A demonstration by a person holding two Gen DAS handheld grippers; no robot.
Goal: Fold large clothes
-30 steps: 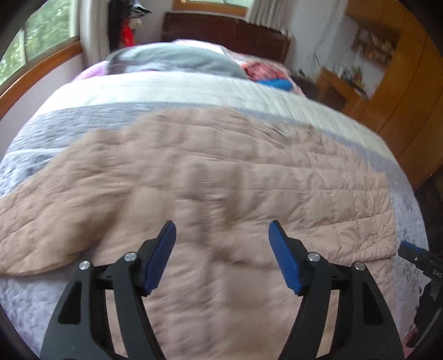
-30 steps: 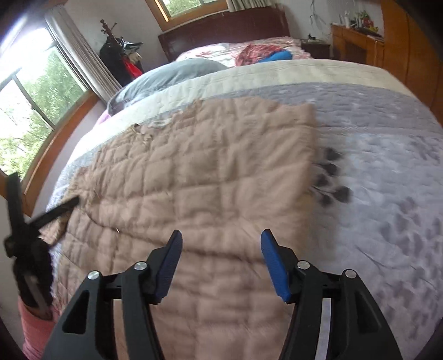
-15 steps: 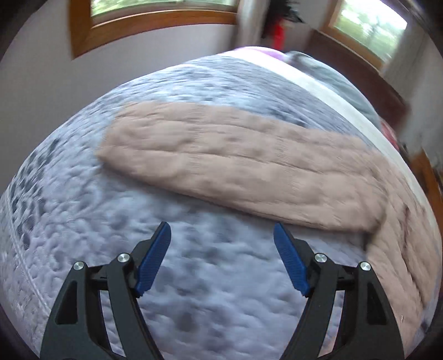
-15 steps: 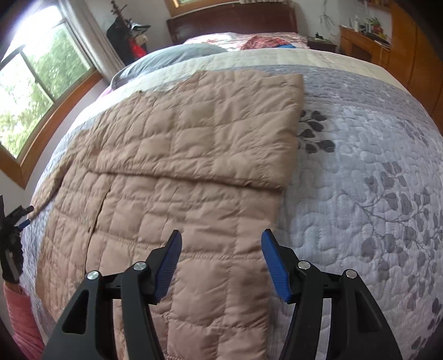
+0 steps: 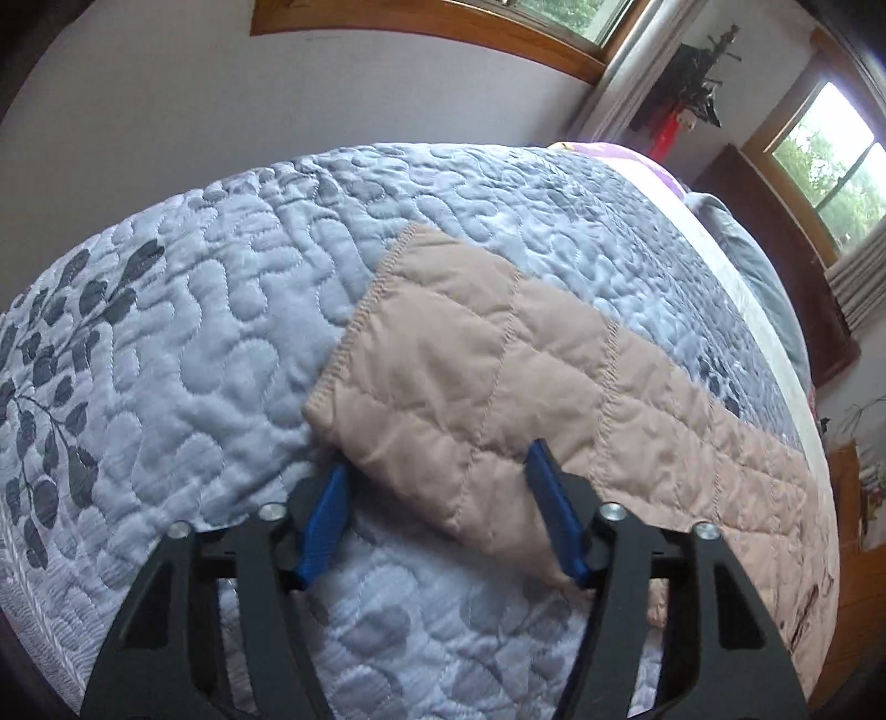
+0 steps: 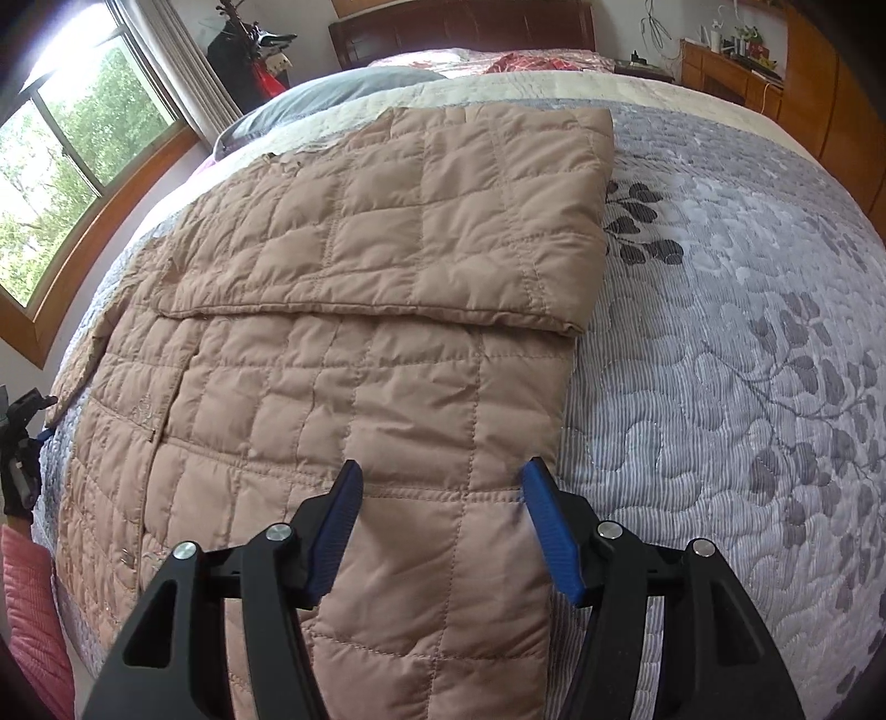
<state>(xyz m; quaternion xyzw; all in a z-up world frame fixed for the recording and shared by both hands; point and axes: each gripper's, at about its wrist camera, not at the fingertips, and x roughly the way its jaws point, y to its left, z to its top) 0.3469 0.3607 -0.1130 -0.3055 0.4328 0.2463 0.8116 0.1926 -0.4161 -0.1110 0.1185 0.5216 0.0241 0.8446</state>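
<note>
A: Start at the left gripper [image 5: 437,498]. How do its jaws stand?

B: Spread wide, with nothing pinched. The blue fingers [image 5: 326,526] sit either side of the sleeve's [image 5: 487,387] near corner, low in the frame. Whether either pad touches the fabric, I can't tell.

A: Which way does that sleeve run?

B: Its long axis goes from the stitched cuff [image 5: 360,327] at centre frame toward the lower right, where it widens into the rest of the jacket [image 5: 747,482]. The cuff end points up and left, toward the wall. It lies flat on the grey quilt [image 5: 194,332].

A: And the right gripper [image 6: 440,526]?

B: Also wide open and holding nothing. Its fingers [image 6: 554,537] bracket the jacket's [image 6: 360,415] right-hand portion at the bottom of the frame; the right finger sits about at the fabric's edge, where the tan meets the quilt [image 6: 720,360].

A: How is the jacket laid out from there?

B: The body runs from the bottom of the frame up toward the headboard [image 6: 459,25] at upper centre. A sleeve [image 6: 415,221] is folded across it, long axis left to right, its end at the right, squared off near the leaf print. A seam runs up the left part of the body.

A: Anything further out?

B: A grey pillow [image 6: 332,91] beyond the jacket, a window [image 6: 72,155] at upper left, and the other gripper [image 6: 19,443] at the left edge.
</note>
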